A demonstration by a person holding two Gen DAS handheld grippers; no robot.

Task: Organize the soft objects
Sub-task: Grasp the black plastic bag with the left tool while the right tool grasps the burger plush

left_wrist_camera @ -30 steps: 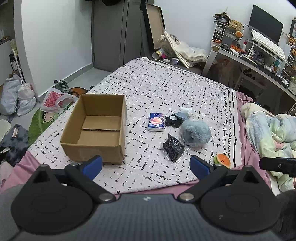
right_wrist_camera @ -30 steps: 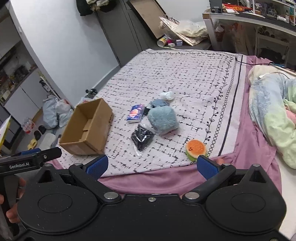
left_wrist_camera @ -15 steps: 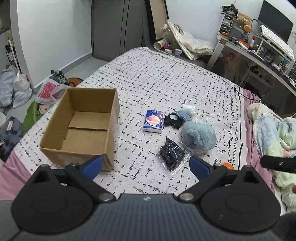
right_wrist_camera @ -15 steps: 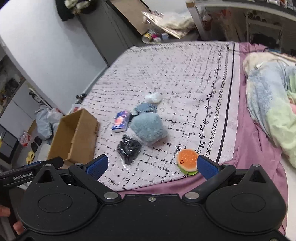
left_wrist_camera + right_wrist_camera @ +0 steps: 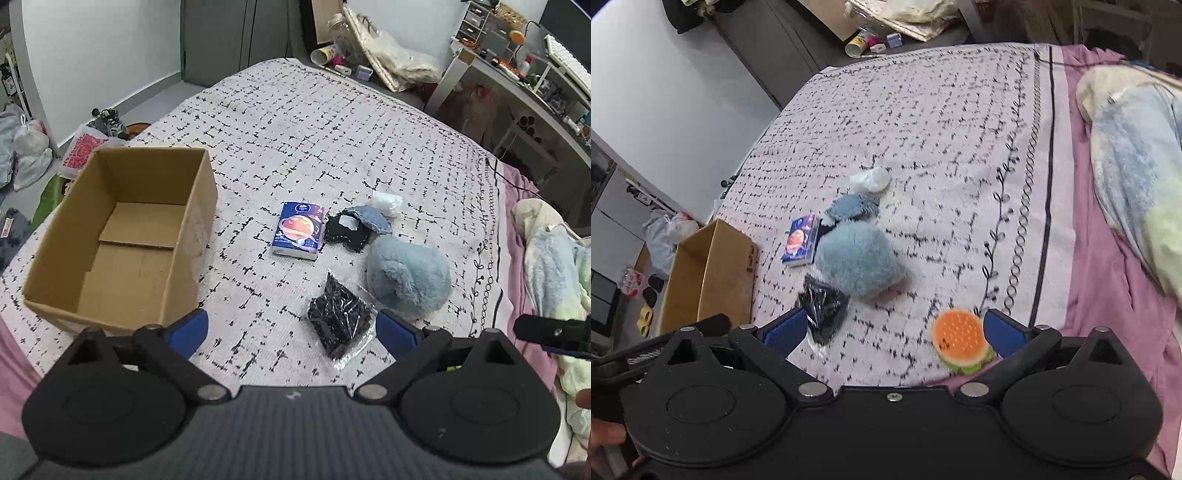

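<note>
An open, empty cardboard box [image 5: 122, 236] [image 5: 709, 273] sits on the bed's left part. Right of it lie a blue tissue pack [image 5: 298, 229] [image 5: 800, 240], a black and grey-blue cloth bundle [image 5: 354, 226], a white wad [image 5: 387, 202] [image 5: 870, 180], a fluffy blue plush [image 5: 408, 281] [image 5: 860, 265] and a clear bag of black pieces [image 5: 339, 324] [image 5: 823, 308]. A burger-shaped soft toy [image 5: 960, 341] lies near the bed's front edge, just inside my right gripper's right finger. My left gripper [image 5: 291, 330] is open above the bag. My right gripper [image 5: 894, 330] is open and empty.
The patterned bedspread [image 5: 332, 122] covers the bed. A crumpled blanket [image 5: 1137, 177] lies at the right. A cluttered desk [image 5: 535, 74] stands at the far right. Bags and shoes [image 5: 26, 147] lie on the floor at the left.
Both grippers have moved forward and down toward the bed; the objects appear larger and closer. The burger toy now sits beside my right gripper's right finger. Nothing was grasped.
</note>
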